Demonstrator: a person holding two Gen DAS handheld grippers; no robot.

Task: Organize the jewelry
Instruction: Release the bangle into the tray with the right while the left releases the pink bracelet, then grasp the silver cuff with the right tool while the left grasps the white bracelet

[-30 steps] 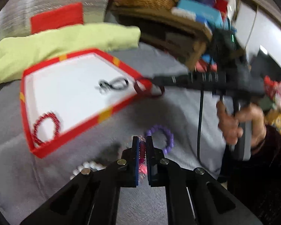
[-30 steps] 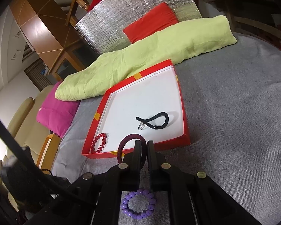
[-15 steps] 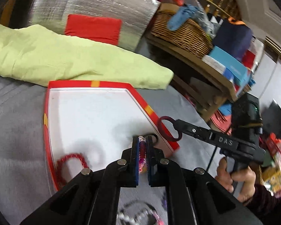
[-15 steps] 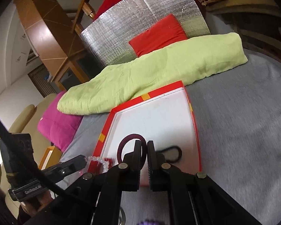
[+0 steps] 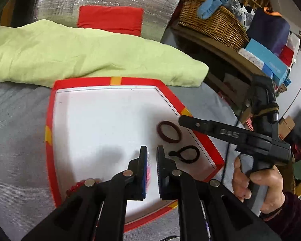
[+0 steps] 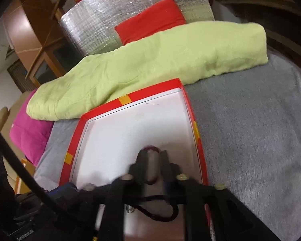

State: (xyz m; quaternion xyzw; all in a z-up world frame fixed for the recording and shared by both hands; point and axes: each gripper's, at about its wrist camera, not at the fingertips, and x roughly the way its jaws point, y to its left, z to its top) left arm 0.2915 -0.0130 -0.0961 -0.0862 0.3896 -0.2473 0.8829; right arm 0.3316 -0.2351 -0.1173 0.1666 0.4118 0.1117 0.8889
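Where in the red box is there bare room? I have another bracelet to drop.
The white floor of the red box is bare across its far half, up to the rim beside the green cushion. It is crowded by the right-hand rim, around the maroon ring and black band, and at the near-left corner by the red beads.

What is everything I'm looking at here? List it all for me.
Tray: one, red rim with yellow patches, white floor, on the grey cover.
Maroon ring: one, flat in the tray, right side.
Black hair tie: one, in the tray, near the ring.
Red bead bracelet: one, tray's near-left corner, mostly hidden.
Green pillow: one, behind the tray.
Red cushion: one, against silver foil.
Pink cushion: one, left of the tray.
Wicker basket: one, back right.
Left gripper: black, open, beads at one pad.
Right gripper: black, open, over the ring.
Hand: one, holding the right gripper.
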